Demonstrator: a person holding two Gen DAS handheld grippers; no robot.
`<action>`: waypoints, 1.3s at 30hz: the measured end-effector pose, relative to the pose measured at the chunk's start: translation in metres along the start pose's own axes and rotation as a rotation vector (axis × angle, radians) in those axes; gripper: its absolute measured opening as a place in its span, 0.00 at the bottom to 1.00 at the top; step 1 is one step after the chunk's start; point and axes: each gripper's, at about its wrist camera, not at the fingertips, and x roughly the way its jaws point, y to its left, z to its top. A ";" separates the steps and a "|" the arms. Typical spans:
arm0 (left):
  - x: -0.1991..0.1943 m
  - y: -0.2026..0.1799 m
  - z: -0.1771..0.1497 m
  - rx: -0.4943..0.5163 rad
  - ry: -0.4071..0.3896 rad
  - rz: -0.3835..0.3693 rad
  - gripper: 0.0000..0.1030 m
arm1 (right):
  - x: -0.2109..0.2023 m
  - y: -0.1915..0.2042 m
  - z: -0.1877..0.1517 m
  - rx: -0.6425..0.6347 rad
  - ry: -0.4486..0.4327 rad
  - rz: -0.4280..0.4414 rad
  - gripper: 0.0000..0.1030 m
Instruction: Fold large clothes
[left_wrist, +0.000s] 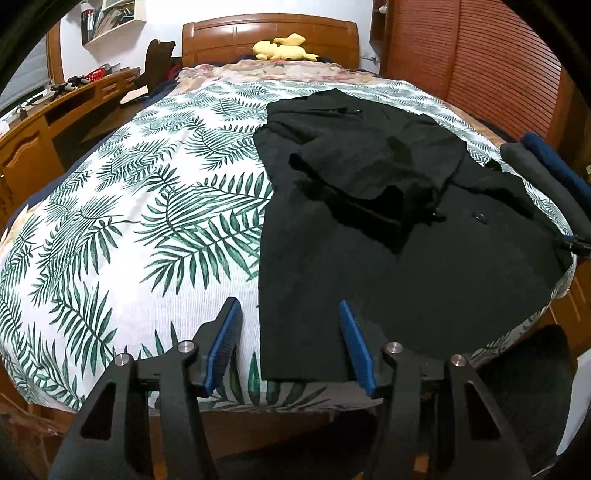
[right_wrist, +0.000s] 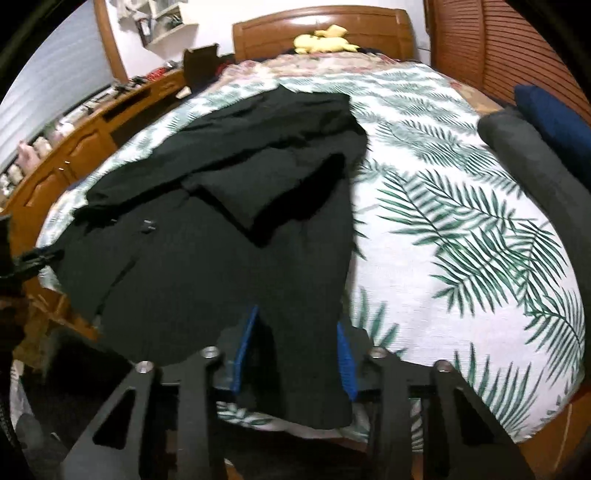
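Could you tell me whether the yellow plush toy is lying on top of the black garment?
No, the plush toy lies by the headboard, well apart from the garment.

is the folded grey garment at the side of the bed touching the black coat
Apart. In the right wrist view, the folded grey garment lies at the bed's right edge, and a broad stretch of leaf-print bedspread shows between it and the black coat.

Wooden headboard (left_wrist: 269, 37) at far end; desk (left_wrist: 55, 118) left of it, slatted wardrobe (left_wrist: 480, 55) right, white wall (left_wrist: 159, 22) behind.
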 end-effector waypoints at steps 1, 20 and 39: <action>-0.002 0.000 -0.002 -0.008 0.000 -0.007 0.55 | -0.003 0.001 0.000 -0.001 -0.011 0.011 0.35; -0.006 0.012 -0.008 -0.074 -0.010 -0.089 0.21 | 0.013 0.012 -0.001 0.003 0.041 -0.037 0.14; -0.139 -0.012 0.035 -0.012 -0.261 -0.108 0.05 | -0.101 0.029 0.018 -0.038 -0.263 0.016 0.05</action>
